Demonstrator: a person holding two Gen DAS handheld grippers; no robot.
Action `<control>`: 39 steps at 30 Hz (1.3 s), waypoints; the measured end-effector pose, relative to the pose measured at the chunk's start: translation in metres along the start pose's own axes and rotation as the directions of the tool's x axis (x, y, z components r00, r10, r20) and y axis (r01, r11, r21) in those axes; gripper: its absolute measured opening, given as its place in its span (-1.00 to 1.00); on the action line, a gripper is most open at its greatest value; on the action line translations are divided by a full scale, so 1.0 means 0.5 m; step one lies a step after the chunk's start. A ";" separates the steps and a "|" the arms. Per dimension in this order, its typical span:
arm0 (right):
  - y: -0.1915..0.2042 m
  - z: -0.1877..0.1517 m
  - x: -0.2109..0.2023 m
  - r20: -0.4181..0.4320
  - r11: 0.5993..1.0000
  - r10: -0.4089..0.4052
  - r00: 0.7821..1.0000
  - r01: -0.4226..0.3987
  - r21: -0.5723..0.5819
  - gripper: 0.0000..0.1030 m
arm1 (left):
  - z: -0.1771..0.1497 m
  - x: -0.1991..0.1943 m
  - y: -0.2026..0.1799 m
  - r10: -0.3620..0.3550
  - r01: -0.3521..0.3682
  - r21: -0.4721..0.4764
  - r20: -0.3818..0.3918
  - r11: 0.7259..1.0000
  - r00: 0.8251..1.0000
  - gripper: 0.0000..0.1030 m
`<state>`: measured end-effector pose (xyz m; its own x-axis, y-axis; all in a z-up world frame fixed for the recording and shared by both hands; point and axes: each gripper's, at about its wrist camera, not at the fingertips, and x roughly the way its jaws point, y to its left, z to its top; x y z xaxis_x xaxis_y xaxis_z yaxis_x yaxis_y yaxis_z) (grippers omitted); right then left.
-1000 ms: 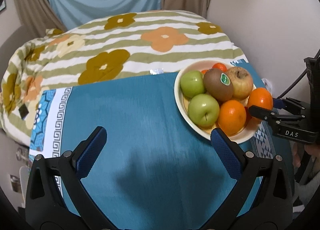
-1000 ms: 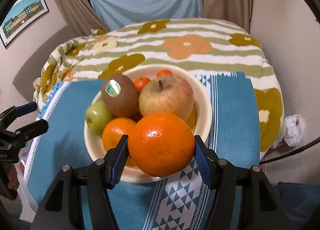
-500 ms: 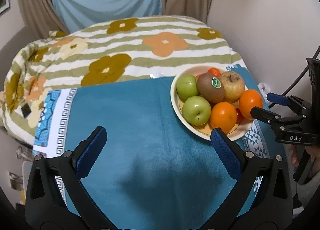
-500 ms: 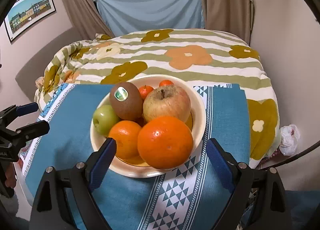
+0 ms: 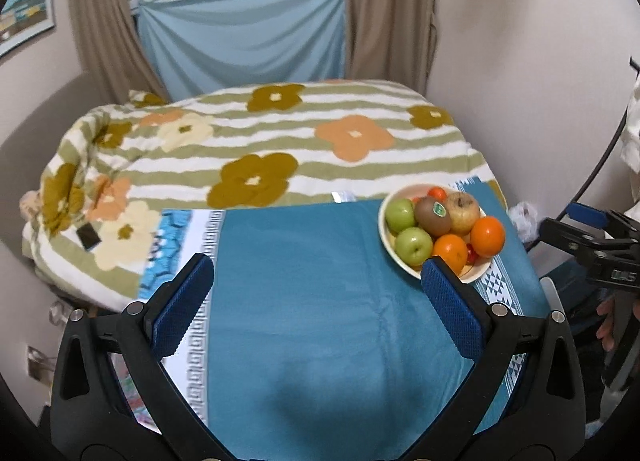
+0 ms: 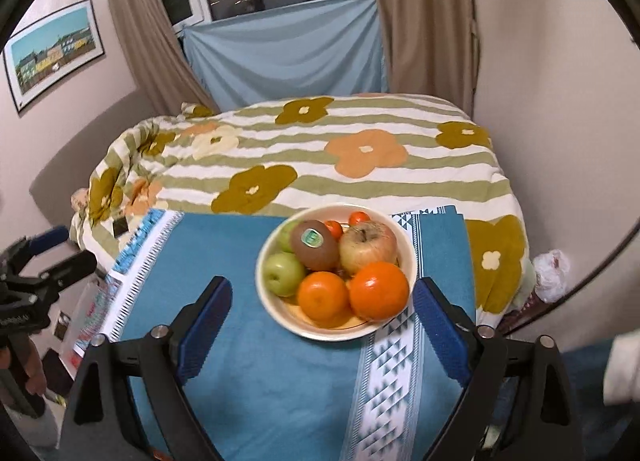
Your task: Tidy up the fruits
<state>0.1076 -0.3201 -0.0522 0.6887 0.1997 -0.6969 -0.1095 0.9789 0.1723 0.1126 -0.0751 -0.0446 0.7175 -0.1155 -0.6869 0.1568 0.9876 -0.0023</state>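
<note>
A cream bowl [image 6: 409, 261] stands on the teal cloth [image 6: 256, 361] and holds two oranges [image 6: 379, 291] [image 6: 323, 295], a kiwi [image 6: 314, 245] with a green sticker, a pale apple [image 6: 368, 247] and two green apples [image 6: 284, 273]. My right gripper [image 6: 323, 289] hangs above and in front of the bowl. Its jaws are opening wide and its pads touch nothing. My left gripper [image 5: 316, 273] is open over bare cloth, with the bowl [image 5: 386, 217] to its upper right. Each gripper also shows at the edge of the other's view.
A striped blanket with flowers [image 5: 260, 149] covers the bed behind the cloth. A wall [image 5: 520, 61] runs close along the right side. A white plastic bag [image 6: 554, 271] lies on the floor to the right. Curtains and a blue sheet [image 6: 288, 57] hang at the back.
The right gripper opened and let go of the large orange, which now rests in the bowl. Both grippers rose and drew back, so the bowl looks smaller and farther away.
</note>
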 end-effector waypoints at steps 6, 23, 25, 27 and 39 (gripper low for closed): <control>0.092 -0.011 -0.080 0.042 0.999 -0.039 0.998 0.038 0.014 1.00 | -0.017 -0.090 0.073 0.051 -0.048 -0.044 0.063 0.998 0.997 1.00; 0.187 -0.063 -0.129 0.091 0.987 -0.162 0.983 0.161 0.020 1.00 | -0.082 -0.180 0.119 0.065 -0.058 -0.047 0.157 0.997 0.985 1.00; 0.190 -0.064 -0.134 0.097 0.986 -0.167 0.981 0.166 0.019 1.00 | -0.081 -0.180 0.119 0.058 -0.052 -0.044 0.164 0.998 0.985 1.00; 0.191 -0.062 -0.136 0.102 0.986 -0.170 0.980 0.169 0.019 0.99 | -0.080 -0.180 0.119 0.056 -0.051 -0.039 0.167 0.998 0.984 1.00; 0.196 -0.057 -0.134 0.106 0.985 -0.173 0.979 0.171 0.021 0.99 | -0.078 -0.182 0.116 0.053 -0.050 -0.023 0.175 0.998 0.983 1.00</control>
<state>0.0300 -0.2362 -0.0084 0.7696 0.0221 -0.6381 0.0249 0.9976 0.0646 0.0301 -0.0032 -0.0104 0.8326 -0.0797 -0.5482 0.1050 0.9944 0.0150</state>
